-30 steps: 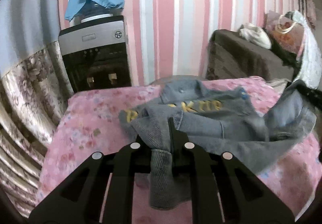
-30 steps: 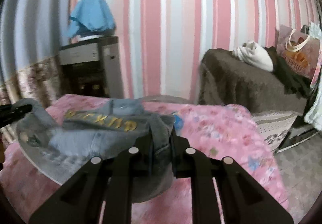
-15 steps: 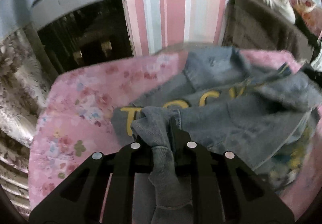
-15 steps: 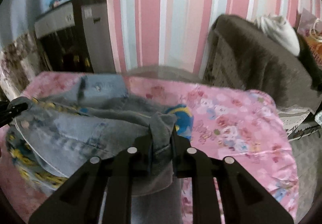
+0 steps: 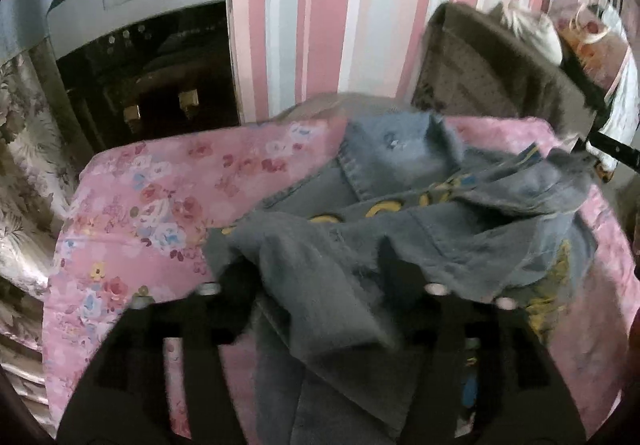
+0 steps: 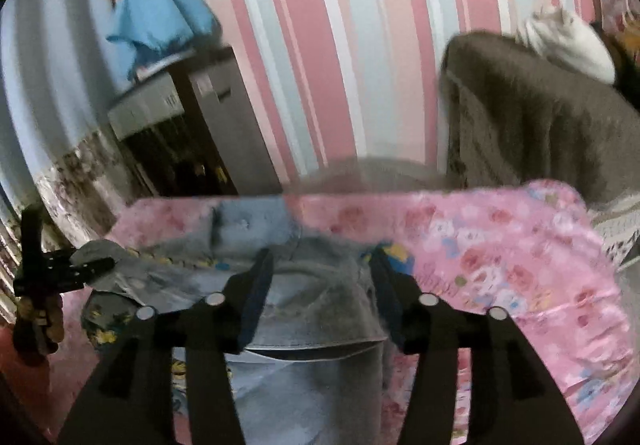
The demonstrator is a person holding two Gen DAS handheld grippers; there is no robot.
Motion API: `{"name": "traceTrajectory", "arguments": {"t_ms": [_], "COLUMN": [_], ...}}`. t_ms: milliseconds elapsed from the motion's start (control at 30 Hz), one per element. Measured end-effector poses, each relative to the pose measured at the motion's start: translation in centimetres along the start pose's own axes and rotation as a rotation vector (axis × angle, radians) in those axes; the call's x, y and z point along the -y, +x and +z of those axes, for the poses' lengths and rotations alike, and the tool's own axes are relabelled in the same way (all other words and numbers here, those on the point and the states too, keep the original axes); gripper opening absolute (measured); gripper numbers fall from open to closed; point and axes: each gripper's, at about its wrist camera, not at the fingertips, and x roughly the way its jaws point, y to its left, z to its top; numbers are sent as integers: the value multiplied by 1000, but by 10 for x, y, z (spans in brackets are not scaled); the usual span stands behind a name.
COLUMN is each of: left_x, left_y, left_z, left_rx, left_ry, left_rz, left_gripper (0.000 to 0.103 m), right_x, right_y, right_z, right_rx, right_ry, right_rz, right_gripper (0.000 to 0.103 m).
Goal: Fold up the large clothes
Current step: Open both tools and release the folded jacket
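Releasing with both claws spread, left claw (image 5: pixel 316 269) and right claw (image 6: pixel 320 277), you should lay the denim jacket (image 5: pixel 420 229) flat on the pink floral worktop (image 5: pixel 160 205), hem edges aligned.

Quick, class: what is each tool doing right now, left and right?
Left tool: open, denim jacket draped loose between its fingers.
Right tool: open, jacket fabric lying between its fingers.

Both views smeared with motion blur. Yellow lettering (image 5: pixel 384 211) on jacket (image 5: pixel 460 245) mostly buried under folds, unreadable. Dispenser (image 5: pixel 140 45) beyond jacket, top cut off.
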Motion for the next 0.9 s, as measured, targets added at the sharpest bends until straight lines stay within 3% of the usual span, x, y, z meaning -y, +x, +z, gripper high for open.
{"name": "traceTrajectory", "arguments": {"t_ms": [33, 67, 267, 467, 633, 800, 900], "left_x": [1, 1, -12, -23, -13, -9, -10], "left_y": [-5, -13, -32, -28, -37, -25, -12], "left_z": [1, 2, -4, -29, -38, -31, -24], "left_rx": [17, 46, 74, 40, 77, 77, 64], "left_ry": [2, 13, 32, 28, 32, 30, 28], "left_rz": [21, 44, 70, 50, 14, 68, 83], "left_gripper": [91, 92, 93, 93, 93, 92, 85], "right_x": [-1, -2, 1, 14, 20, 20, 16], "right_y": [-5, -9, -3, 8, 7, 9, 16], "right_z": [2, 2, -15, -41, -51, -56, -58], "right_rx": [7, 12, -32, -79, -62, -68, -65], "right_ry": [-11, -26, -92, -104, -82, -79, -100], "right_rz": [-5, -11, -71, -74, -67, -61, -71], "right_gripper": [55, 56, 57, 57, 57, 57, 56]}}
